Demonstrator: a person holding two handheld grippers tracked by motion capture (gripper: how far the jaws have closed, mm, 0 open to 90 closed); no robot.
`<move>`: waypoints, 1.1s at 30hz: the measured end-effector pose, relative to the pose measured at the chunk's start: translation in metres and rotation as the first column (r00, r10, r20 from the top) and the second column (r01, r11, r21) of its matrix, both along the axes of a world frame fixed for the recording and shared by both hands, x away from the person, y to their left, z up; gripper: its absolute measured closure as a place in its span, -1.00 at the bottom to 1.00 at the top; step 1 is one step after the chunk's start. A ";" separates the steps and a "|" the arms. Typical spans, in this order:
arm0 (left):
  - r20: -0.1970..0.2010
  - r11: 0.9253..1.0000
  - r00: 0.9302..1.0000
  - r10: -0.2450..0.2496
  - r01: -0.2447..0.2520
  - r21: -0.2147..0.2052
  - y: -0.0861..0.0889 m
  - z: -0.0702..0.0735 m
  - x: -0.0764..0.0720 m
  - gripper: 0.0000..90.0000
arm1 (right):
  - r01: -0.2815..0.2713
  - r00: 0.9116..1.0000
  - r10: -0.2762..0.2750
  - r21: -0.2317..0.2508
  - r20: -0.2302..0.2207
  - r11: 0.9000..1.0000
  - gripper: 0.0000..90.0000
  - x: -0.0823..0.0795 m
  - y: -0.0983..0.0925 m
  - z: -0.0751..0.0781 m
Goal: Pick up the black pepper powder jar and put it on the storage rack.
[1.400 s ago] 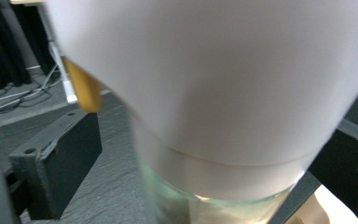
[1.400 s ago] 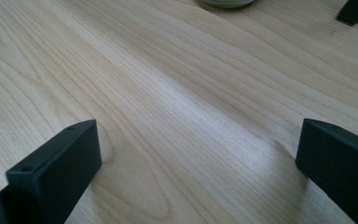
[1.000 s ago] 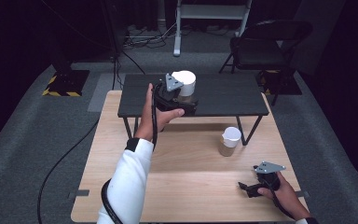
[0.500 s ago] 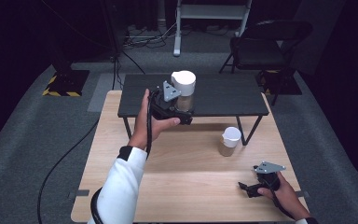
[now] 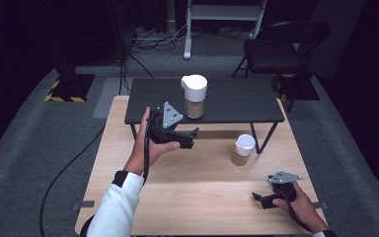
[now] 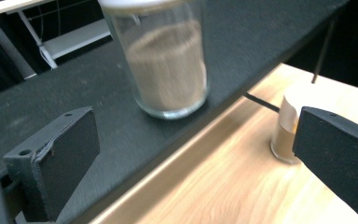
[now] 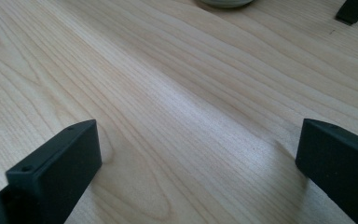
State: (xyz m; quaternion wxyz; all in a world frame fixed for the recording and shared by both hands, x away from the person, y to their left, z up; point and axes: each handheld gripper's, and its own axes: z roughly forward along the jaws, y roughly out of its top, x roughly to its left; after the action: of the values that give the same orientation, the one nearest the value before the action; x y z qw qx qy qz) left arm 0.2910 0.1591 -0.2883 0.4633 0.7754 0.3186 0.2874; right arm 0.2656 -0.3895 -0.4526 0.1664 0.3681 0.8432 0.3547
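A: Status? Left gripper (image 5: pixel 190 137) jaws wide, empty. Jar (image 5: pixel 194 96) stands near the shelf's (image 5: pixel 237 101) near edge.

B: Risk: a careless jaw could knock it onto the table (image 5: pixel 197 197). Right gripper (image 5: pixel 262 199) wide, idle.

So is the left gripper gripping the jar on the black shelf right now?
No: the left gripper is open and apart from the jar, which stands alone on the black shelf.
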 end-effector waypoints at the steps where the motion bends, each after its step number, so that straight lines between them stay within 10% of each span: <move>1: -0.004 1.000 1.000 -0.003 0.003 0.007 0.002 -0.004 -0.003 -0.99 | 0.000 1.000 0.000 0.000 0.000 1.000 -1.00 0.000 0.000 0.000; 33: -0.112 0.995 0.993 -0.028 0.038 0.090 0.024 -0.080 -0.029 -0.99 | 0.004 1.000 -0.004 0.001 0.000 1.000 -1.00 -0.001 0.001 0.000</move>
State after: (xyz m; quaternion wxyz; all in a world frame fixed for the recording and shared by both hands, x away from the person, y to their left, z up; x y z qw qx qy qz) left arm 0.2617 0.1832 -0.3687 0.4136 0.8157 0.3175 0.2505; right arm 0.2650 -0.3889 -0.4527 0.1668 0.3700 0.8423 0.3548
